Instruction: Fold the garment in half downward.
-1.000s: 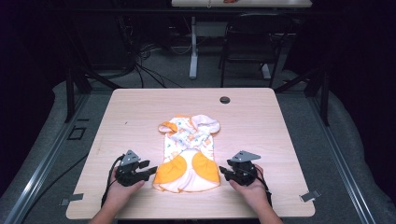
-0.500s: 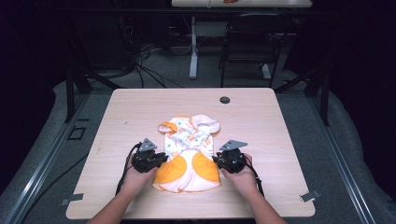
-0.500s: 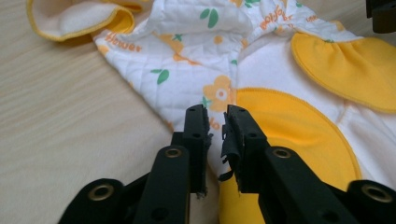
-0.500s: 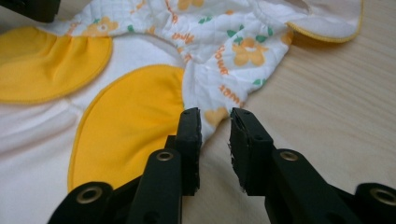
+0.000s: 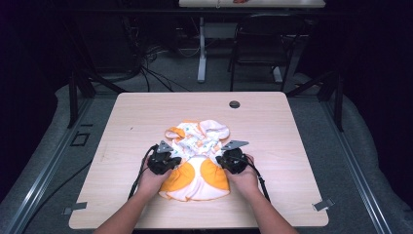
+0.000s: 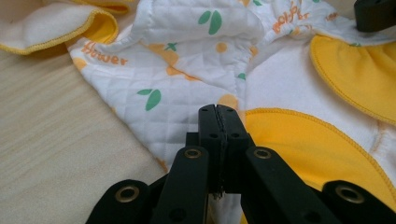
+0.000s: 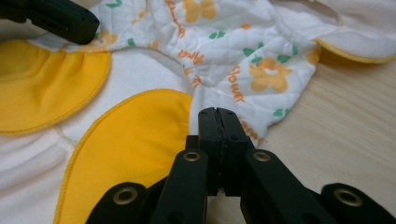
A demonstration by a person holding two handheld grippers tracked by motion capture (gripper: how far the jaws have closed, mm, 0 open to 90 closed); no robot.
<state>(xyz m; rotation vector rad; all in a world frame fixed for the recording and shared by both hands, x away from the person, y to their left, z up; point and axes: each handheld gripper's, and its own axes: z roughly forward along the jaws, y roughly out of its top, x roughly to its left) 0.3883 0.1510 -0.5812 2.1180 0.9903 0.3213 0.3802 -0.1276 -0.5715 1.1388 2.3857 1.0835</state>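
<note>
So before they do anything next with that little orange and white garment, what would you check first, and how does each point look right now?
1. Left gripper jaws together: ok, they have just been closing and meet in the left gripper view.
2. Right gripper jaws together: ok, likewise just closed.
3. Fabric really pinched by each: cannot tell, the tips sit at the garment side edges but no cloth shows clearly between the pads.
4. Grips level with each other: ok, both sit at the waist, one on each side.
5. Garment lying flat: not ok, the printed upper part is bunched and wrinkled.
6. Room on the table to spread or fold: ok, bare wood all round.
</note>
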